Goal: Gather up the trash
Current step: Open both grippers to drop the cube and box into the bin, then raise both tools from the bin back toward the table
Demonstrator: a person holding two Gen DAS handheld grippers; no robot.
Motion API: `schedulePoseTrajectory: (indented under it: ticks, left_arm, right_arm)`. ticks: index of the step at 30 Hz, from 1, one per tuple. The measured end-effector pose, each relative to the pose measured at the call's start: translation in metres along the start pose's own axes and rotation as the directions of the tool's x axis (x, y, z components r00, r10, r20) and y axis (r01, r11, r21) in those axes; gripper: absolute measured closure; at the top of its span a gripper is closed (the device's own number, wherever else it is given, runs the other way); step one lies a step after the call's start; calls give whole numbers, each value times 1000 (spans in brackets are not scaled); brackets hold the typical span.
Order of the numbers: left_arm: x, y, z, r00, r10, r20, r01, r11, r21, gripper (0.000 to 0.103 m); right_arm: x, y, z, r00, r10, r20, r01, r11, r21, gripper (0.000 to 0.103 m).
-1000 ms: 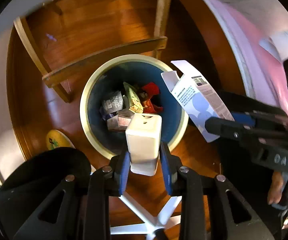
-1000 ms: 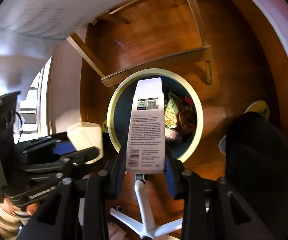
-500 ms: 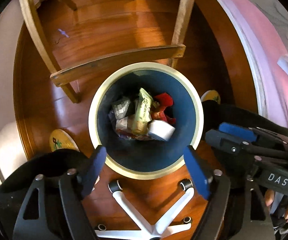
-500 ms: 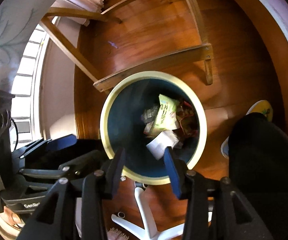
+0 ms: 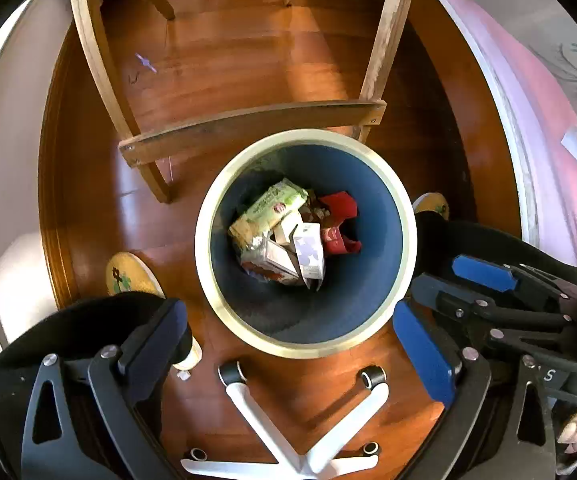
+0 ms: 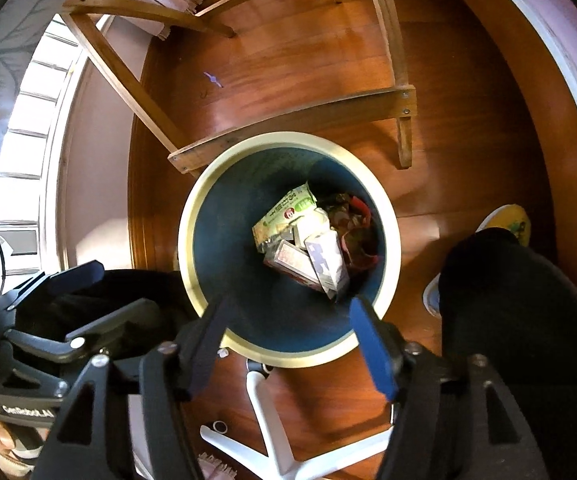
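Both tools hang almost straight down over the waste bin (image 5: 405, 236), evidently so that anything let go falls inside rather than onto the floor. The left tool (image 5: 288, 332) stands at full spread with nothing between its jaws, which have just been opening. The right tool (image 6: 290, 338) is partly open, likewise empty, its jaws also just widening. The trash lies at the bottom of the bin: a white carton (image 5: 309, 254) on top, leaning against a green packet (image 5: 274, 206) and red wrapping (image 5: 338, 210). Judgement: this drop is complete. The bin stands on the wooden floor, against a chair rail (image 5: 248, 126).
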State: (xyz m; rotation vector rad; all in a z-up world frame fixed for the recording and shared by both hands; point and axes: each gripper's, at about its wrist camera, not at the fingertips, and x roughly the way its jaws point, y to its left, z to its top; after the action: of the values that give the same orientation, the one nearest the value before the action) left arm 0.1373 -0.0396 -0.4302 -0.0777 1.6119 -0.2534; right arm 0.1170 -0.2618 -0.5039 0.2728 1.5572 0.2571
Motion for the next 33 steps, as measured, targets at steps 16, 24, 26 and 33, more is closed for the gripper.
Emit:
schedulePoseTrajectory:
  ticks: [16, 24, 26, 33]
  left_arm:
    - [-25, -23, -31, 1000, 24, -1, -24, 994, 109, 1]
    - [-76, -47, -55, 997, 28, 65, -42, 972, 230, 1]
    - [-96, -53, -61, 995, 31, 97, -55, 963, 263, 1]
    - [-169, -77, -76, 979, -34, 200, -38, 937, 346, 1]
  right_arm:
    - [-29, 8, -22, 999, -35, 16, 35, 999, -15, 36]
    - [-67, 16, -45, 996, -44, 76, 50, 996, -77, 36]
    - [-81, 17, -51, 994, -50, 97, 59, 993, -98, 36]
    - [-144, 29, -67, 980, -52, 192, 86, 981, -172, 36]
